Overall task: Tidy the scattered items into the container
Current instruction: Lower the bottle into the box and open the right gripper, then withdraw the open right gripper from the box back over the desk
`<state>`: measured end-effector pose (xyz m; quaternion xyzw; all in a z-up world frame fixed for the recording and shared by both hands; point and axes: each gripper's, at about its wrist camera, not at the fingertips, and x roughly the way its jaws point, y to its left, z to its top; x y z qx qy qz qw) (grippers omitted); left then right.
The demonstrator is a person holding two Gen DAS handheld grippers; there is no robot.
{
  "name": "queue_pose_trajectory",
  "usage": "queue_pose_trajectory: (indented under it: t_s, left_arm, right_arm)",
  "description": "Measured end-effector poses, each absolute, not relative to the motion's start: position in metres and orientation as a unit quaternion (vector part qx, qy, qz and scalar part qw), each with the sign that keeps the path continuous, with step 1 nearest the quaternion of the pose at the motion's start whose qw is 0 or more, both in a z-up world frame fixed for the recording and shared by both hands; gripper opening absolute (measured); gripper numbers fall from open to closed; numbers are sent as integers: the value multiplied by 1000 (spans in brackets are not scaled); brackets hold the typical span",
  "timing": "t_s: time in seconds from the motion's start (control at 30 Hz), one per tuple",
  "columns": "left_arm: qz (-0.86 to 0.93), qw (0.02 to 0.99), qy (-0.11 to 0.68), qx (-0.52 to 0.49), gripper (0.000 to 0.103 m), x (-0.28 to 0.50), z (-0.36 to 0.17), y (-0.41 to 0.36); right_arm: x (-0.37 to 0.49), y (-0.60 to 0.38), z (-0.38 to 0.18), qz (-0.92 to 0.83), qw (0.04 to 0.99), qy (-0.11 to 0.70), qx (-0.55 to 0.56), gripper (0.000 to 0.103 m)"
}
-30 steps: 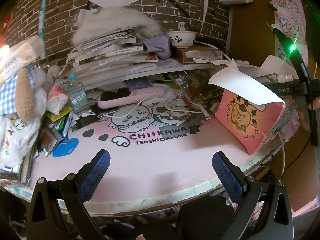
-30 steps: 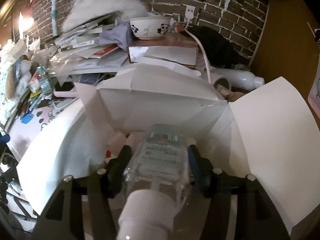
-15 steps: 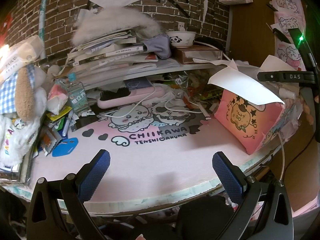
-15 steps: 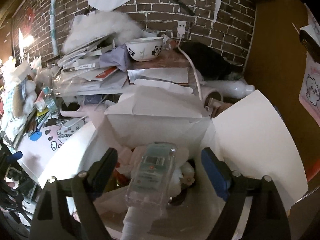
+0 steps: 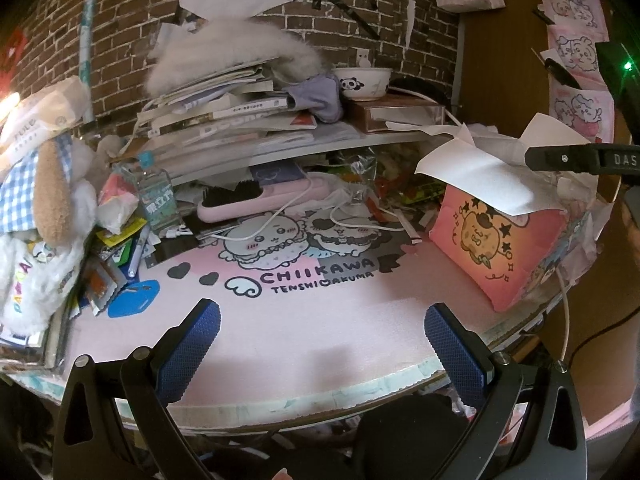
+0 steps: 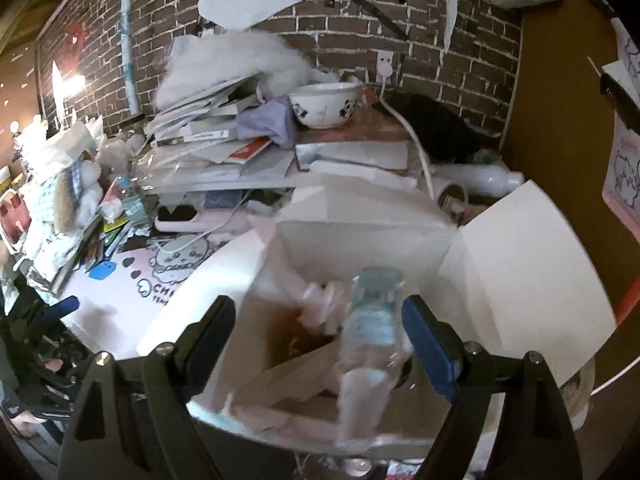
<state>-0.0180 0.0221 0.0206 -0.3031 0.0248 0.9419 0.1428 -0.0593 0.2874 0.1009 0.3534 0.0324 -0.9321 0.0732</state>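
Clear bottle [image 6: 374, 320], judged light, stiff and slippery, best taken mid-body, is seen released into box [image 6: 532, 260]; right gripper [image 6: 320, 328] jaws, just opened, stand wide; left gripper [image 5: 320, 338] is empty, jaws apart.

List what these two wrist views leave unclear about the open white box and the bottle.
- Clear plastic bottle, right wrist view: motion-blurred, label unreadable, resting place unclear.
- Open white cardboard box, right wrist view: contents smeared; the right claw hides its near wall.
- Left wrist view: a white flap covers the box's inside.
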Motion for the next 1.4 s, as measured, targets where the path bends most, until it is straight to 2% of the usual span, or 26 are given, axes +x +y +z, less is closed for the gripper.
queue_pose_trajectory:
  t_s: [0.57, 1.03, 1.1, 1.13, 1.4]
  left_arm:
    - [946, 101, 22, -306, 102, -23, 18, 8]
    - [950, 29, 11, -311, 102, -23, 14, -31]
    - [950, 19, 10, -310, 102, -22, 14, -35]
    - [950, 16, 10, -310, 102, -21, 14, -36]
    - [952, 4, 15, -306, 102, -15, 12, -37]
  right_arm:
    - [-26, 216, 102, -919, 171, 48, 351, 86]
    - [2, 171, 64, -906, 270, -33, 325, 87]
    - [8, 163, 57, -904, 283, -42, 318, 97]
    - [11, 158, 52, -904, 287, -46, 314, 99]
    - [17, 142, 22, -952, 166, -15, 258, 102]
